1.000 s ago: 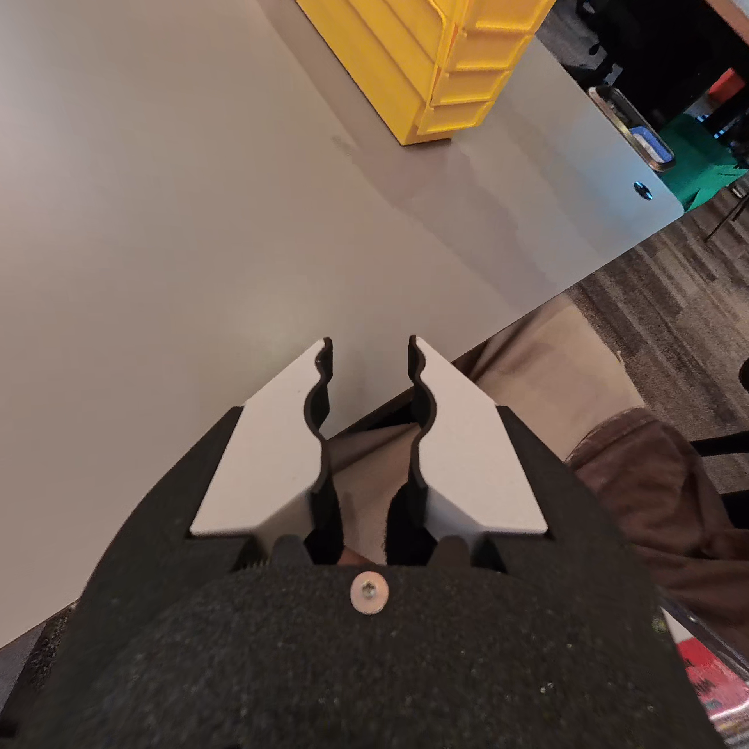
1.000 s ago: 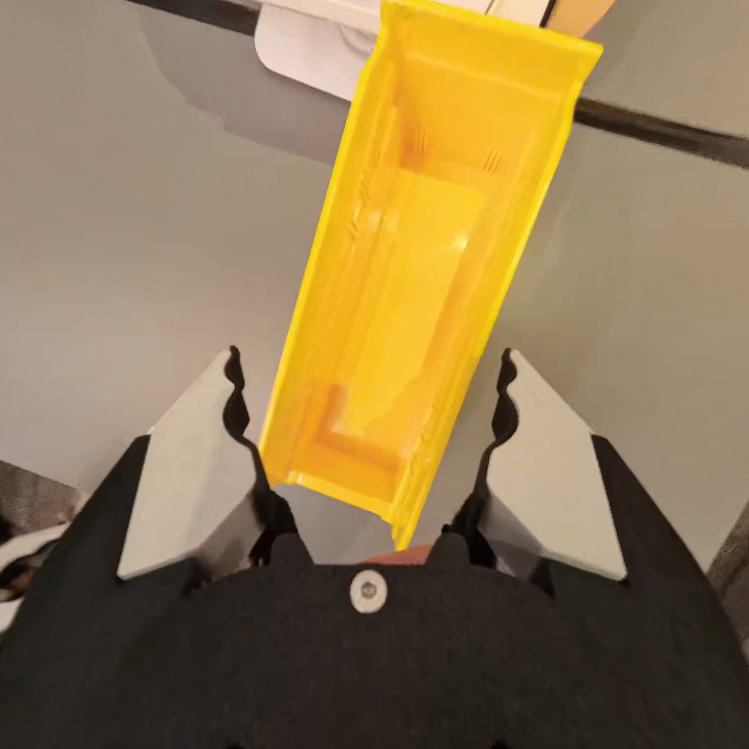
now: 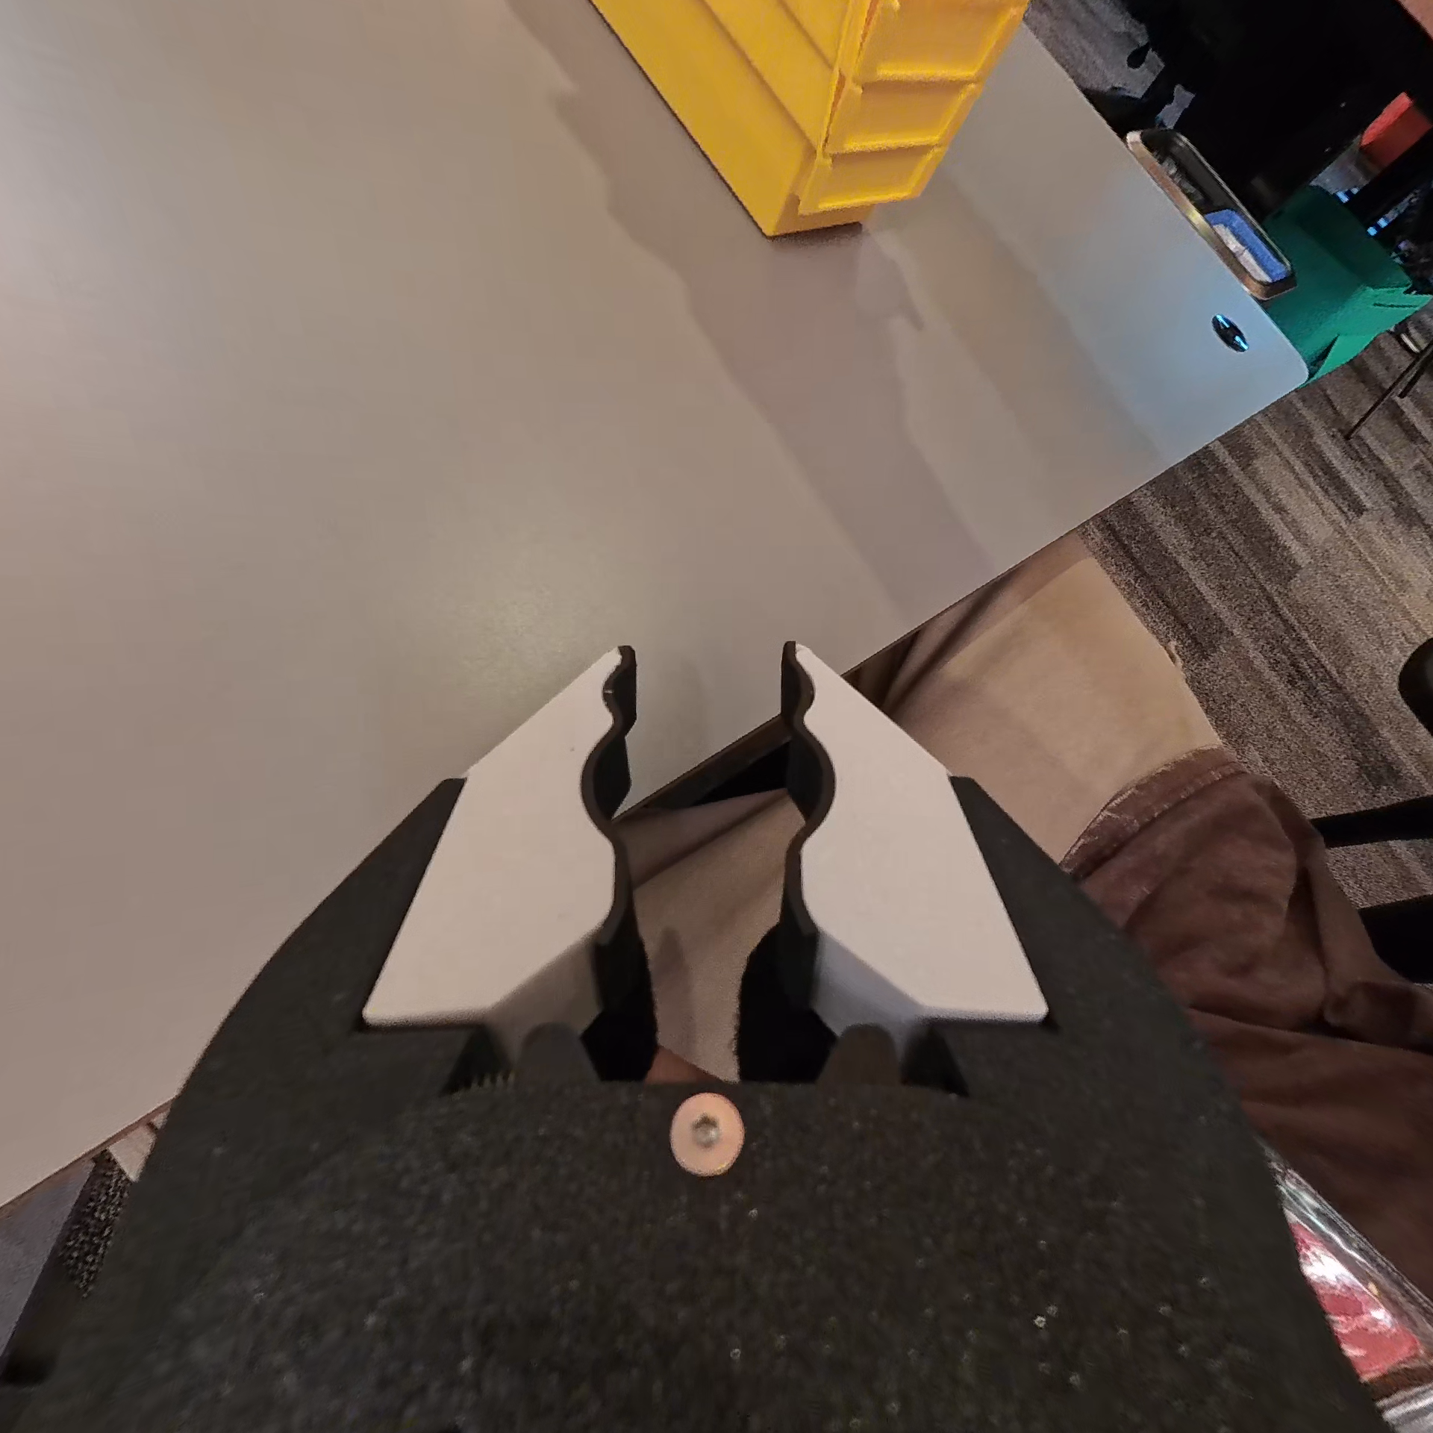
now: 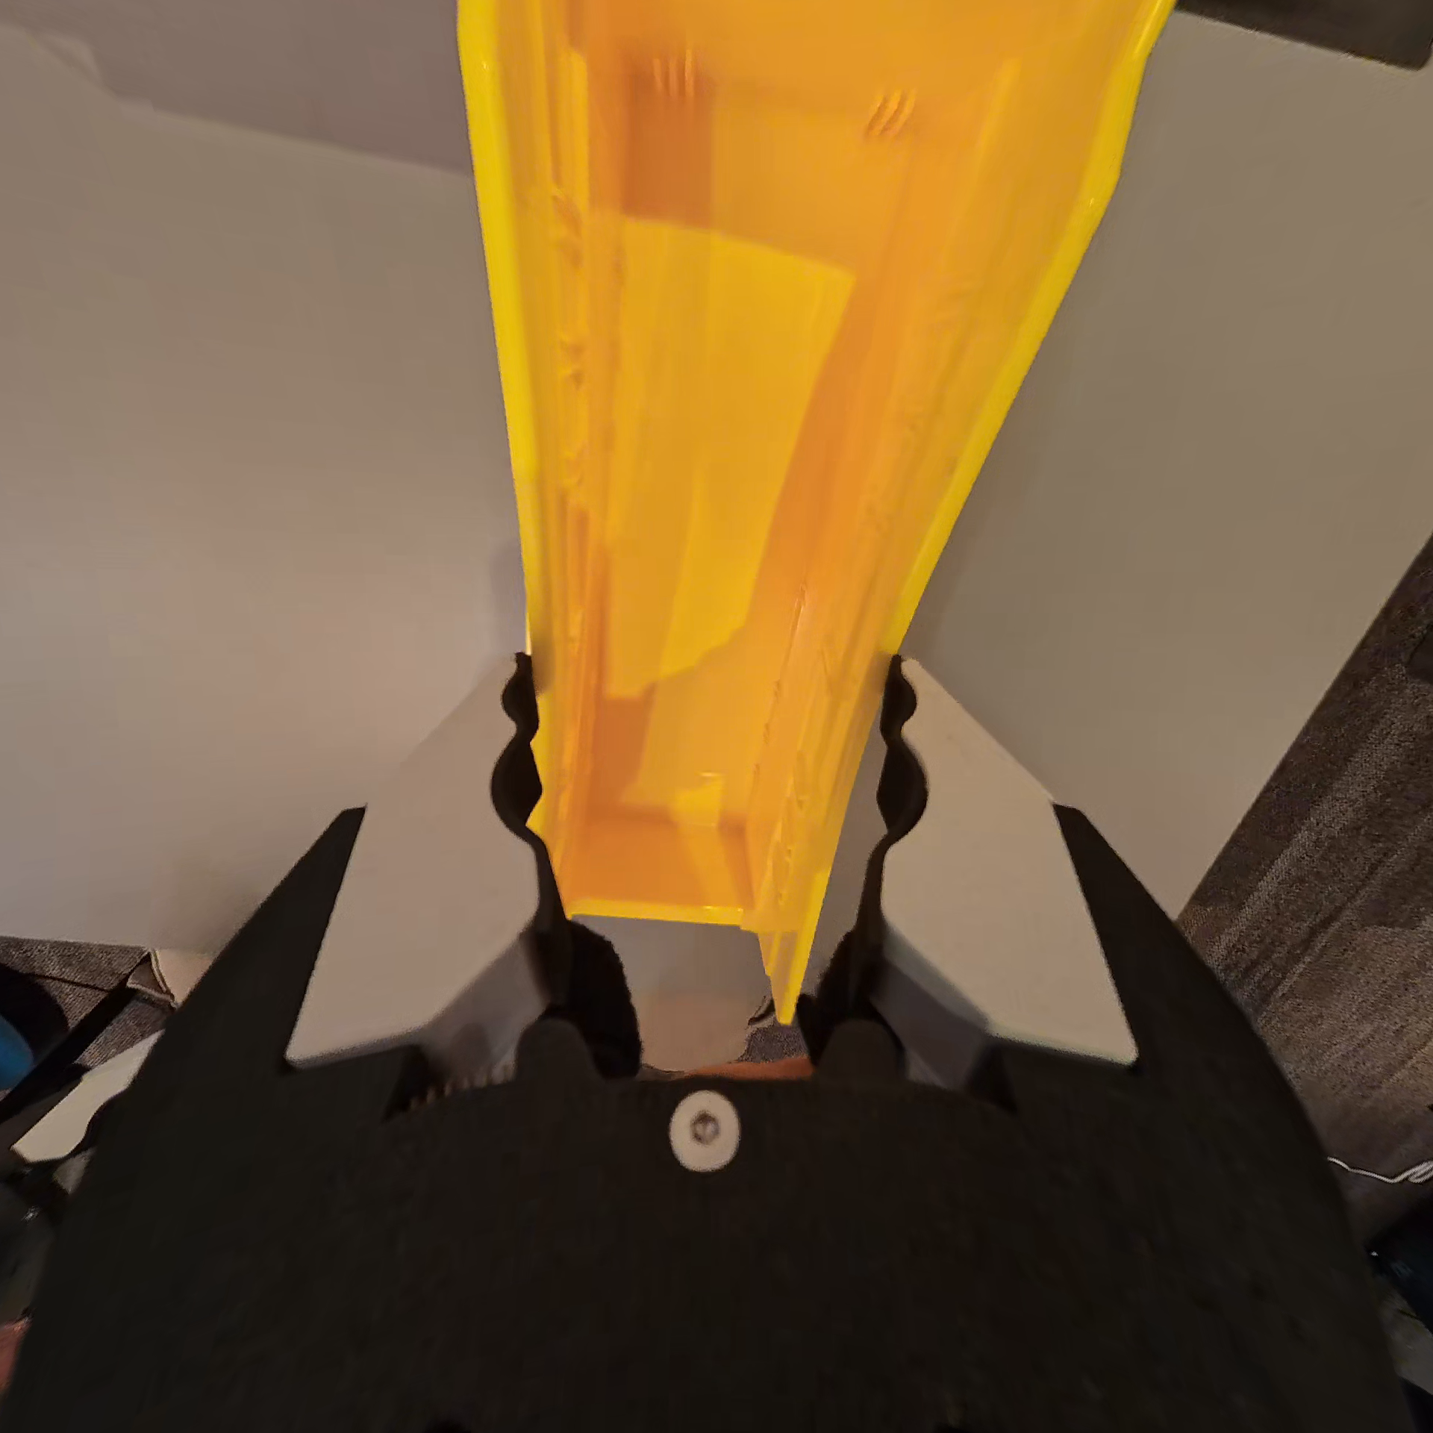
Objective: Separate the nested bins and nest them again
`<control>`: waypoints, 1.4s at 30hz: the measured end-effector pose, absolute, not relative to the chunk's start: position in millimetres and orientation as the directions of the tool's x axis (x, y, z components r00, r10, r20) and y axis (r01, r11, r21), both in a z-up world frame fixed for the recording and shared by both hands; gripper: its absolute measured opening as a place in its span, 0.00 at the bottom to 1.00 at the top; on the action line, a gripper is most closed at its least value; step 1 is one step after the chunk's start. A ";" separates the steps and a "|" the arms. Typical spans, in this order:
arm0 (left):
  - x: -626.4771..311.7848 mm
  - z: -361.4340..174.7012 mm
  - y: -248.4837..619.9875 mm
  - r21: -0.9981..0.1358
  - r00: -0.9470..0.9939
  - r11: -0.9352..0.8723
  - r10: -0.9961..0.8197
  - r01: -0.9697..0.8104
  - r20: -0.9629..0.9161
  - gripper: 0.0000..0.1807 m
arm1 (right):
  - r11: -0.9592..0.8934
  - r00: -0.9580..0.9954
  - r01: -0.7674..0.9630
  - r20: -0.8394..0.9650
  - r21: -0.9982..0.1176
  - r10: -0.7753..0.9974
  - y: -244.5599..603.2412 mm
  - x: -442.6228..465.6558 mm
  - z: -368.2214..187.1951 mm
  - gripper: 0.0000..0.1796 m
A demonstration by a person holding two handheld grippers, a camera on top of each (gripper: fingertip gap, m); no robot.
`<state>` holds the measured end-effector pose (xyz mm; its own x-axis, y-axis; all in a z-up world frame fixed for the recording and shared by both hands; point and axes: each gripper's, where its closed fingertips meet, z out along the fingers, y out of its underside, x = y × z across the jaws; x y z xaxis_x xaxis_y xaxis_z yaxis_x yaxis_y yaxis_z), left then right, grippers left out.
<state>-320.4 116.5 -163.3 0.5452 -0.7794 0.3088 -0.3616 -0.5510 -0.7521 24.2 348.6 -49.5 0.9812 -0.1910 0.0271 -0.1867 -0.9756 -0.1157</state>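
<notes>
A stack of nested yellow bins (image 3: 783,116) stands on the grey table (image 3: 310,388), at the top of the left wrist view. My left gripper (image 3: 707,659) hovers over the table's near edge, far from the stack, with its jaws a little apart and nothing between them. In the right wrist view I look down into the top yellow bin (image 4: 737,426), which is empty. My right gripper (image 4: 709,667) straddles the bin's near end. Its fingertips (image 4: 518,690) press against the two long side walls.
The table's near edge runs diagonally under the left gripper. A person's beige trouser leg (image 3: 1031,698) and brown sleeve (image 3: 1210,892) lie beyond it. A flat metal-framed object (image 3: 1210,209) lies at the table's far right edge. Striped carpet (image 3: 1279,558) is beside the table.
My right gripper has moved forward over the bin's near end and its jaws have narrowed from wide open onto the side walls. The left gripper has barely moved.
</notes>
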 end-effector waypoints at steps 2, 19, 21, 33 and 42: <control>-319.7 -163.2 115.3 -0.752 0.543 -0.549 -0.781 -0.364 0.308 0.19 | -0.975 0.981 -0.185 0.033 -0.120 -0.190 346.6 26.1 -41.1 0.49; -313.0 -163.8 106.1 -0.754 0.527 -0.534 -0.797 -0.383 0.296 0.19 | -0.942 0.976 -0.209 0.011 -0.264 -0.219 308.0 52.3 52.9 0.50; -312.6 -164.3 105.7 -0.753 0.528 -0.534 -0.797 -0.385 0.295 0.19 | -0.947 0.975 -0.196 0.052 -0.254 -0.216 298.7 66.9 59.5 0.50; -313.2 -172.8 111.5 -0.735 0.545 -0.543 -0.789 -0.405 0.283 0.19 | -0.961 0.964 -0.241 0.077 -0.138 -0.253 262.8 164.7 -13.0 0.50; -314.8 -178.7 118.9 -0.713 0.560 -0.576 -0.769 -0.400 0.307 0.19 | -0.967 0.967 -0.252 0.017 -0.043 -0.253 274.8 201.8 -113.5 0.51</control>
